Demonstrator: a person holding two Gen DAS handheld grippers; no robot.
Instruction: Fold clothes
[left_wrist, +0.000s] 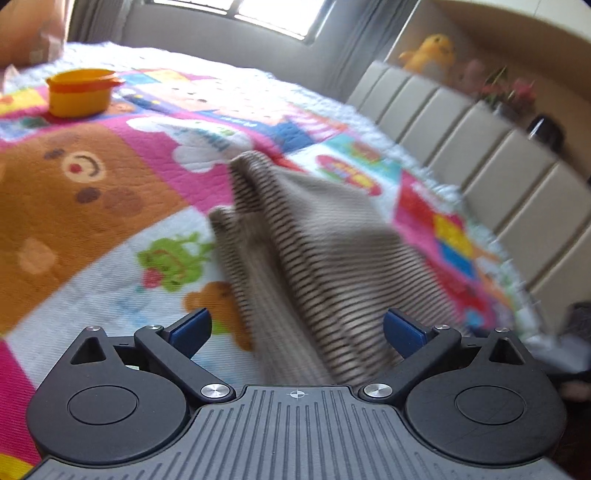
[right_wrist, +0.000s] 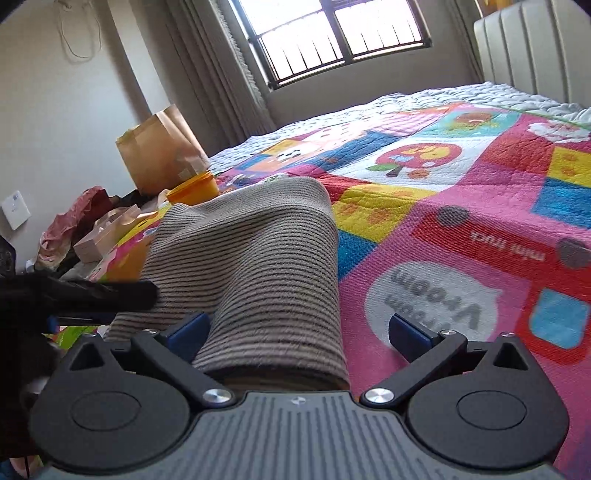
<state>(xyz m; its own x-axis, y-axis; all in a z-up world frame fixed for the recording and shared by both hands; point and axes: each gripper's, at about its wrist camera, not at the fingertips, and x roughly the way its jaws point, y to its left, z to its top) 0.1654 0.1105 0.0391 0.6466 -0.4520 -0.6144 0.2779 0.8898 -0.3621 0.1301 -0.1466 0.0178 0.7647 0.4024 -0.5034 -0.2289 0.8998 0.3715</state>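
A beige garment with thin dark stripes (left_wrist: 306, 236) lies bunched and partly lifted on a colourful quilted bedspread (left_wrist: 92, 206). My left gripper (left_wrist: 297, 328) is open, its blue pads wide apart, and the cloth runs between them toward the camera. In the right wrist view the same striped garment (right_wrist: 258, 266) humps up over the bedspread (right_wrist: 461, 206). My right gripper (right_wrist: 299, 332) is open too, with the cloth against its left pad (right_wrist: 188, 332) and passing between the fingers. The other gripper's dark finger (right_wrist: 103, 295) reaches in from the left onto the cloth.
An orange tub with a lid (left_wrist: 79, 92) stands on the bed's far side, also in the right wrist view (right_wrist: 194, 188). A padded headboard (left_wrist: 480, 158) borders the bed, with a yellow plush toy (left_wrist: 430, 51) above. A paper bag (right_wrist: 162, 155) and clutter sit beside the bed.
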